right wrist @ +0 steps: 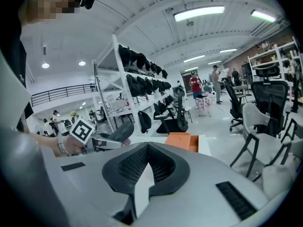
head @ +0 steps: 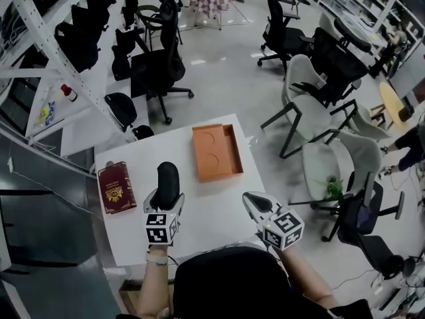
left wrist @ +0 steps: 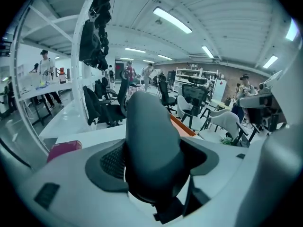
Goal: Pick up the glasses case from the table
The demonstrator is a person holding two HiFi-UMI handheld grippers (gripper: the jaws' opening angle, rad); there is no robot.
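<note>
The glasses case (head: 167, 182) is a dark, rounded oblong. My left gripper (head: 165, 198) is shut on its near end, and its far end sticks out forward over the white table (head: 212, 208). In the left gripper view the case (left wrist: 151, 141) fills the space between the jaws. The right gripper view shows the case (right wrist: 122, 132) raised off the tabletop at the left. My right gripper (head: 255, 202) hovers over the table's near right part; its jaws are closed (right wrist: 147, 149) with nothing between them.
An open orange tray (head: 216, 153) lies at the table's far right, also seen as an orange tray (right wrist: 182, 141) from the right gripper. A dark red box (head: 116, 187) lies at the left. Office chairs (head: 312, 111) and white shelving (head: 60, 65) surround the table.
</note>
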